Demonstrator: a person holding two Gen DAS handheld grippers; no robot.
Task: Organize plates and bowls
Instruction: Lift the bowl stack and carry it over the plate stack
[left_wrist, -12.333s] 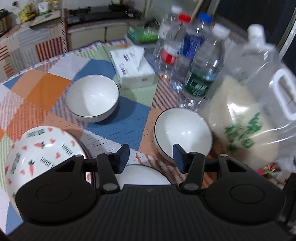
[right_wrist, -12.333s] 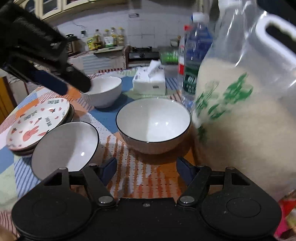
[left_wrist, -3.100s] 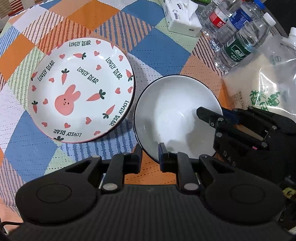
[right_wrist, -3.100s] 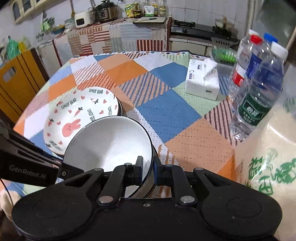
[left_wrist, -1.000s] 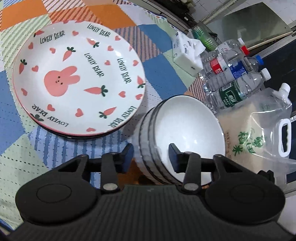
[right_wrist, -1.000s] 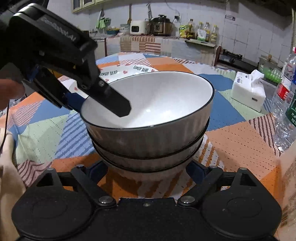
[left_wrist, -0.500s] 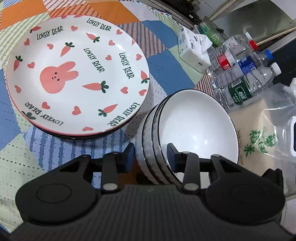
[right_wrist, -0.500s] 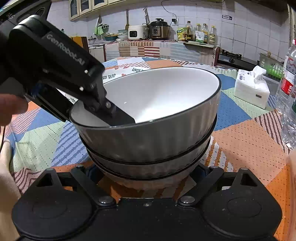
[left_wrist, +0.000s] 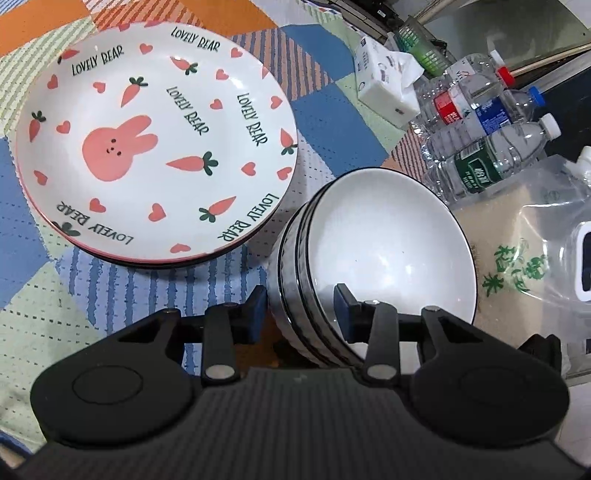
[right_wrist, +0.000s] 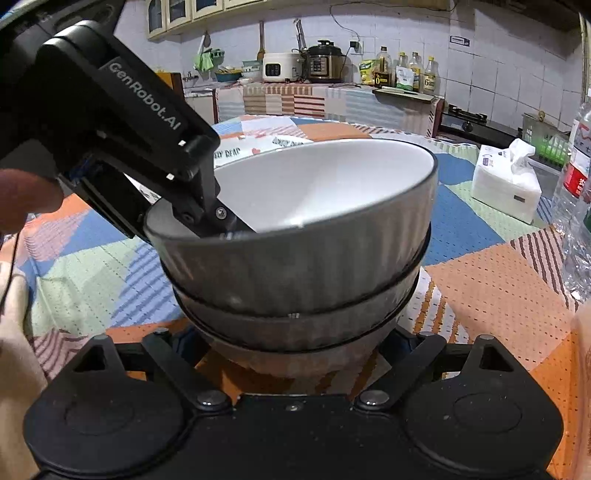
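Observation:
Three white bowls with grey ribbed outsides sit nested in one stack (left_wrist: 388, 254) on the patterned tablecloth, right of a stack of rabbit-and-carrot plates (left_wrist: 147, 144). My left gripper (left_wrist: 299, 314) is open and straddles the stack's near rim, one finger inside the top bowl and one outside. In the right wrist view the bowl stack (right_wrist: 295, 266) fills the middle. My right gripper (right_wrist: 291, 343) is open, its fingers spread around the stack's base and mostly hidden behind it. The left gripper's body (right_wrist: 122, 122) reaches into the bowl from the left.
Several water bottles (left_wrist: 484, 147), a clear bag of rice (left_wrist: 524, 266) and a tissue box (left_wrist: 388, 88) stand right of and behind the bowls. The tissue box also shows in the right wrist view (right_wrist: 506, 184). A kitchen counter with appliances (right_wrist: 317, 62) lies beyond the table.
Both grippers have moved in closer to the bowl stack, and my left finger sits deeper inside the top bowl. The bowls and plates have stayed in place.

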